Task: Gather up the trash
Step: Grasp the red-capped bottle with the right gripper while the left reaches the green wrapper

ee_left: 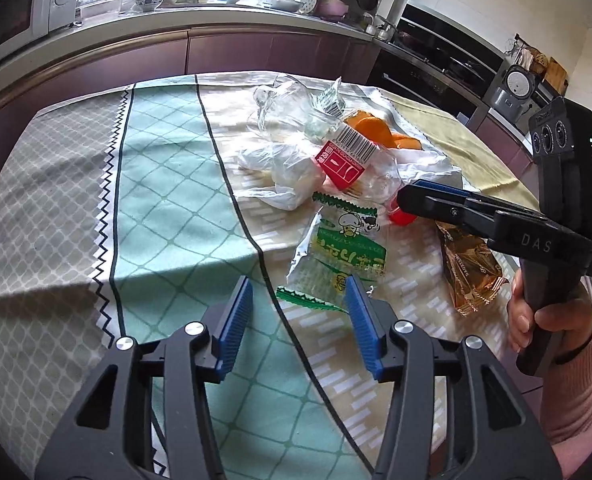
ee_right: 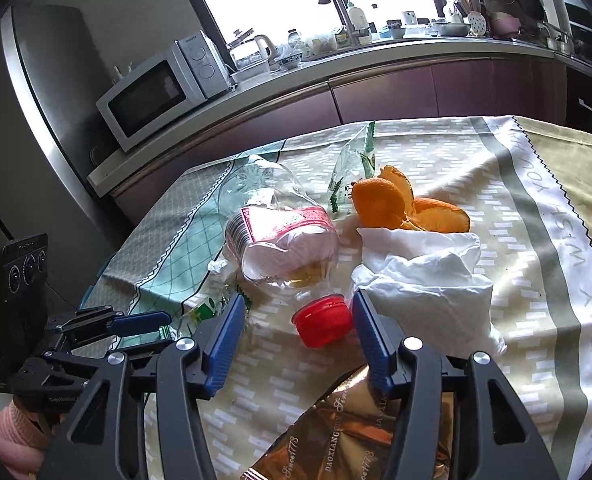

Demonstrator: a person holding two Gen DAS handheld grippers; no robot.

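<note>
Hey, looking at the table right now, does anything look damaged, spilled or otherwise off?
Yes. The clear plastic bottle lies on its side, crushed, with a little yellowish liquid inside, red cap on. Orange peel, crumpled tissue and torn wrappers litter the tablecloth. No spill is visible.

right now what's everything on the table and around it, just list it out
plastic bottle: 1, clear, crushed, red label, lying mid-table
bottle cap: 1, red, on the bottle's neck, between the right fingers
green snack wrapper: 1, green and clear, flat, ahead of the left fingers
gold wrapper: 1, gold-brown, under the right gripper
orange peel: several pieces, orange, behind the tissue
tissue: crumpled, white, right of the cap
clear torn wrapper: 1, green-edged, far side
tablecloth: 1, grey, mint and beige
microwave: 1, white, on the counter
left gripper: open, blue fingers, empty
right gripper: open, blue fingers around the cap
</note>
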